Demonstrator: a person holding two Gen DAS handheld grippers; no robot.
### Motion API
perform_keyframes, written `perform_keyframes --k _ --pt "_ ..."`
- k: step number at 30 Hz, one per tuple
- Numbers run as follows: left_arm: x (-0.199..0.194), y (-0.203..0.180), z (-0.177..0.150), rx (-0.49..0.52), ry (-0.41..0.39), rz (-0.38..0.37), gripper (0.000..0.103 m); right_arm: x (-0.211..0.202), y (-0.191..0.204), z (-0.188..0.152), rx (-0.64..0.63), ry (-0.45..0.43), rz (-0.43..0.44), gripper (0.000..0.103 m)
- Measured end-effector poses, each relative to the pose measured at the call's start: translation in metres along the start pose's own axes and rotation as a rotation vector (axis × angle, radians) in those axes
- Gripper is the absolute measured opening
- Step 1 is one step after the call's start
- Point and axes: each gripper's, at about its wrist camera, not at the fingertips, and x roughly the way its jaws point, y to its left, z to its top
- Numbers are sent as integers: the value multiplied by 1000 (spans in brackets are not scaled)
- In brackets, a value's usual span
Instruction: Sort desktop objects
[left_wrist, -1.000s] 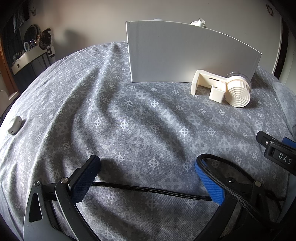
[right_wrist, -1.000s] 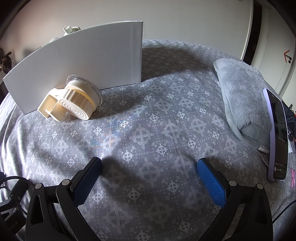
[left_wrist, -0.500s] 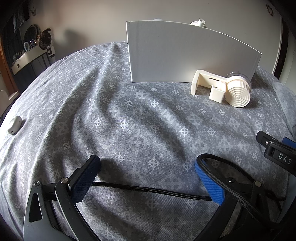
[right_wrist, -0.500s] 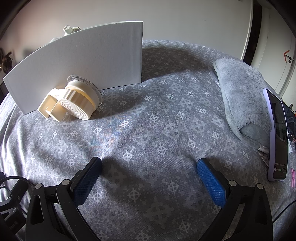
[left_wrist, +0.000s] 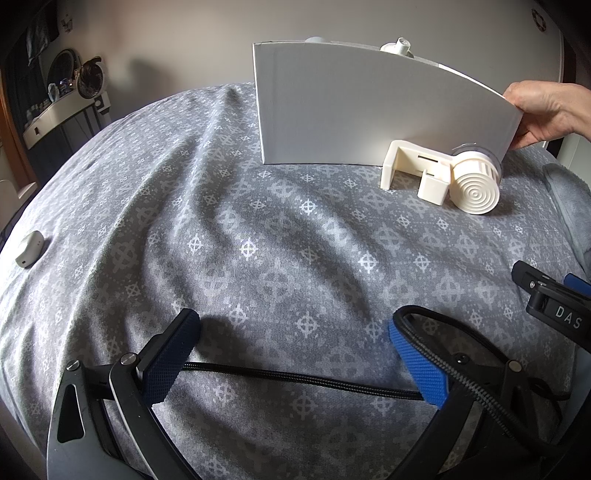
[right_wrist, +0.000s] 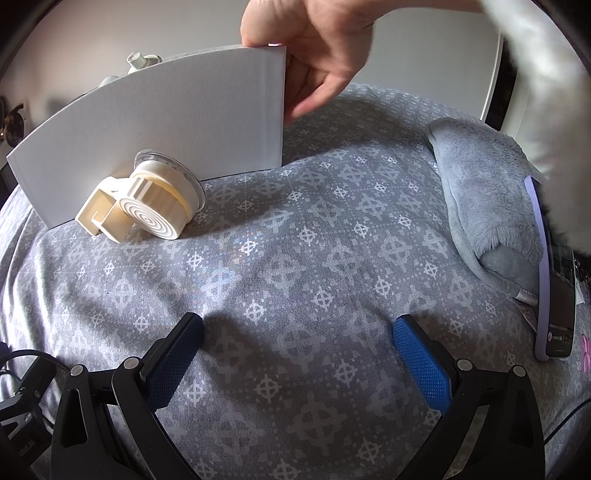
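Observation:
A white box (left_wrist: 369, 110) stands upright at the far side of the grey patterned cloth (left_wrist: 258, 240); it also shows in the right wrist view (right_wrist: 166, 122). A cream plastic clamp with a round ribbed end (left_wrist: 443, 177) lies against its front, seen too in the right wrist view (right_wrist: 144, 206). A bare hand (right_wrist: 317, 51) grips the box's right edge, also visible in the left wrist view (left_wrist: 543, 110). My left gripper (left_wrist: 291, 354) is open and empty, resting low on the cloth. My right gripper (right_wrist: 295, 354) is open and empty, also low on the cloth.
A black braided cable (left_wrist: 295, 380) runs between the left fingers. A small white device (left_wrist: 29, 247) lies at far left. A grey plush cloth (right_wrist: 480, 192) and a phone (right_wrist: 557, 295) lie at right. White parts (left_wrist: 397, 46) stick up behind the box.
A bare hand has come in and taken hold of the box's right edge. Both grippers have stayed still and open.

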Motion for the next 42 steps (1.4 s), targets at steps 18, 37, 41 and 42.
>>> perform_keyframes --k 18,37,41,42 --pt "1 1 0 -1 0 1 103 3 0 9 -7 3 -2 103" --pt "-2 -4 -2 -2 0 1 103 5 -6 9 -6 0 2 103" --pt "-3 -5 -2 -2 -1 1 103 1 -3 0 -6 -1 1 103" --pt "-2 -4 -2 -2 -1 1 103 2 -3 1 -6 0 1 103"
